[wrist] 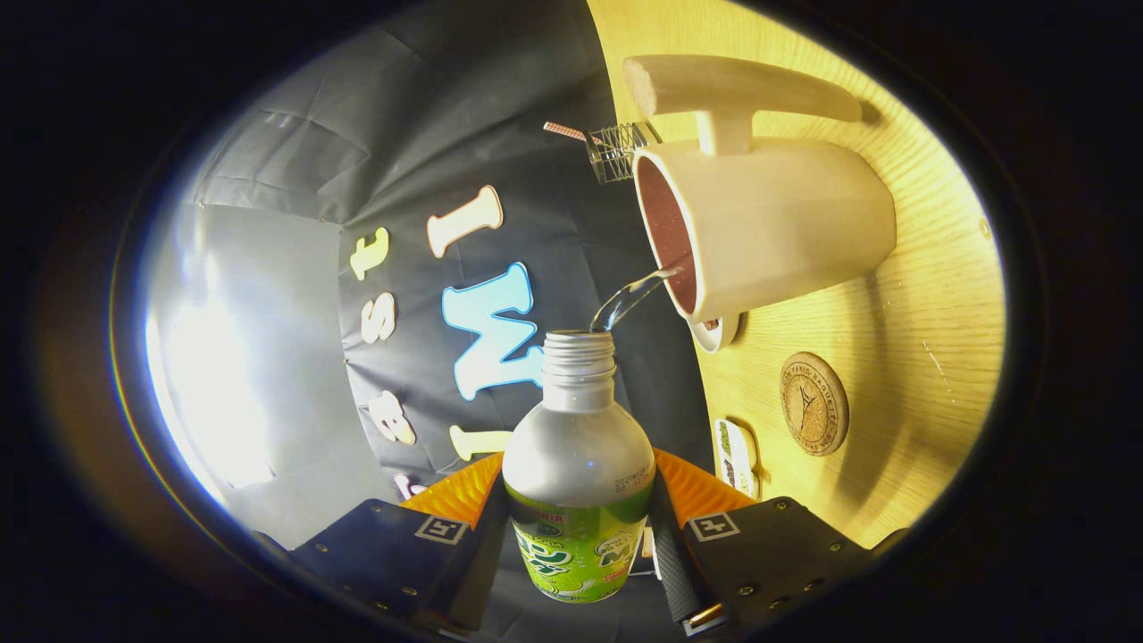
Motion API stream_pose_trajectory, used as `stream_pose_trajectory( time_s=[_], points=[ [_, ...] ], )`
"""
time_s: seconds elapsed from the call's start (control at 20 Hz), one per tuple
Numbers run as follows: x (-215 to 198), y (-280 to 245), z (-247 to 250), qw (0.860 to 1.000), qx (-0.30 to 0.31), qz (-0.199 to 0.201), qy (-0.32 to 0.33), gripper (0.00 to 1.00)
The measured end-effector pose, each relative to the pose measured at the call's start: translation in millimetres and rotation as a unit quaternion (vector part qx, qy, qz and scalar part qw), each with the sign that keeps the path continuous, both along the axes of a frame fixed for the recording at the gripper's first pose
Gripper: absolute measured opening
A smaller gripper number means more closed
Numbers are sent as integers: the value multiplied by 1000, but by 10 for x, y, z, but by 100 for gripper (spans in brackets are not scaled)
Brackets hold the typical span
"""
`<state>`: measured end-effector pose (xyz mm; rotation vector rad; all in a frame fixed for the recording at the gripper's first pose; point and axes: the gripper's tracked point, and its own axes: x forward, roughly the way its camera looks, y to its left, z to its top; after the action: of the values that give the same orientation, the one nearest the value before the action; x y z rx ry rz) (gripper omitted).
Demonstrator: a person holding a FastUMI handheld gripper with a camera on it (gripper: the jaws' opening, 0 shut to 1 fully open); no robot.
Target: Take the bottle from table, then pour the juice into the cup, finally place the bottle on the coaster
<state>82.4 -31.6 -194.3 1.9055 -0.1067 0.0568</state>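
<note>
My gripper is shut on a silver bottle with a green label, both fingers pressed against its sides. The whole view is rolled sideways, so the bottle is tipped over. Its uncapped mouth points at a white cup with a dark inside, which stands on the wooden table just beyond the fingers. A thin clear stream runs from the bottle's mouth over the cup's rim. A round brown coaster lies on the table beside the cup, nearer to me.
A white piece with a long bar stands on the far side of the cup. A small wire holder with a striped stick sits behind the cup's rim. A small packet lies at the table edge near the coaster.
</note>
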Motion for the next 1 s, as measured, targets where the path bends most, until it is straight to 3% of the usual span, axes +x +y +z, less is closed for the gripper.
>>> stream_pose_trajectory(
  time_s=[1.0],
  points=[
    [11, -122, 95, 998, 52, -19, -1, 74]
  ],
)
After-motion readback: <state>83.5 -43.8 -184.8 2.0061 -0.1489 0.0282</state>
